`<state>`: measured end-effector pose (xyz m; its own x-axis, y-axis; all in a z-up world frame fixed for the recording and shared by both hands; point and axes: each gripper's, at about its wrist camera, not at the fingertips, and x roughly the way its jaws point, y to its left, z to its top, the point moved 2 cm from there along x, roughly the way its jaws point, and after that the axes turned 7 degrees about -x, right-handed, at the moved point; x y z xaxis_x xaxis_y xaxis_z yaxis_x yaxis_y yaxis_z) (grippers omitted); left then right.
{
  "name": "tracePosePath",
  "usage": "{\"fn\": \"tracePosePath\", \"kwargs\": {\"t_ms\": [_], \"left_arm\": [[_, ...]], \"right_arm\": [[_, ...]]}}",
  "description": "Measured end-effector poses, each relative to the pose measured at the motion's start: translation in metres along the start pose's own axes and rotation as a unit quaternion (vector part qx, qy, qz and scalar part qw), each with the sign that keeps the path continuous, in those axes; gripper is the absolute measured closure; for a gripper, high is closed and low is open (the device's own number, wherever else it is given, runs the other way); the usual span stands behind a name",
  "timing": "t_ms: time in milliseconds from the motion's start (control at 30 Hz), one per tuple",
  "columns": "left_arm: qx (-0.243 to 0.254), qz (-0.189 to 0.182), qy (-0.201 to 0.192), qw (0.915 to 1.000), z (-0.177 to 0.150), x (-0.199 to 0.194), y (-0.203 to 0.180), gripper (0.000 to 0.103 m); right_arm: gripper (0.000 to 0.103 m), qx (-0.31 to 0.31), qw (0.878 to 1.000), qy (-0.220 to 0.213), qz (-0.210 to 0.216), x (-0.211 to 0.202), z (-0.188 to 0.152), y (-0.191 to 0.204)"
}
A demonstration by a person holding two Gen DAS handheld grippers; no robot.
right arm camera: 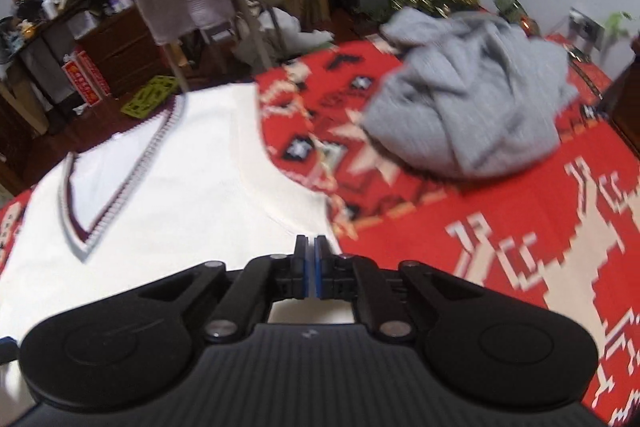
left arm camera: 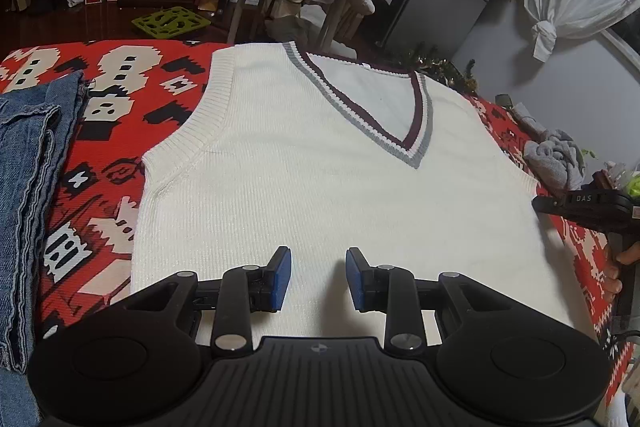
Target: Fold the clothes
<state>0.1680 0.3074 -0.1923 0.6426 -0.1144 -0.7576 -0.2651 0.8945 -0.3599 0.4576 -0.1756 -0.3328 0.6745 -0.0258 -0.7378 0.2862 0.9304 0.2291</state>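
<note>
While the white vest (left arm camera: 320, 167) lies flat, front up, on the red patterned blanket (left arm camera: 120, 147), my left gripper (left arm camera: 319, 277) hovers over its lower middle, blue pads (left arm camera: 282, 277) spread well apart, nothing between them. Left view only: folded jeans (left arm camera: 28, 187) at the vest's left side, a little apart from it, and my right gripper (left arm camera: 588, 209) seen side-on at the vest's right edge, fingers of my hand (left arm camera: 618, 267) wrapped on its handle. Right wrist view is motion-blurred. It shows the right gripper (right arm camera: 311, 267) with pads pressed nearly together at the vest (right arm camera: 160, 207) side edge just below the armhole; can't tell if fabric is pinched between them. Right view alone gives the crumpled grey garment (right arm camera: 472, 107) in full, well apart from the vest on the blanket (right arm camera: 500, 227); the left view catches only a corner of it.
</note>
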Motion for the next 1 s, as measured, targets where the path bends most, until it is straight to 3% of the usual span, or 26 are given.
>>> {"fn": "tracePosePath", "kwargs": {"t_ms": [233, 1000], "left_arm": [[0.003, 0.001, -0.001, 1.0000, 0.000, 0.001, 0.000, 0.073], [0.005, -0.008, 0.012, 0.9999, -0.004, -0.004, -0.004, 0.073]], "right_arm": [[0.103, -0.009, 1.000, 0.007, 0.002, -0.008, -0.006, -0.006], [0.103, 0.016, 0.999, 0.049, -0.006, -0.094, -0.091, -0.026]]}}
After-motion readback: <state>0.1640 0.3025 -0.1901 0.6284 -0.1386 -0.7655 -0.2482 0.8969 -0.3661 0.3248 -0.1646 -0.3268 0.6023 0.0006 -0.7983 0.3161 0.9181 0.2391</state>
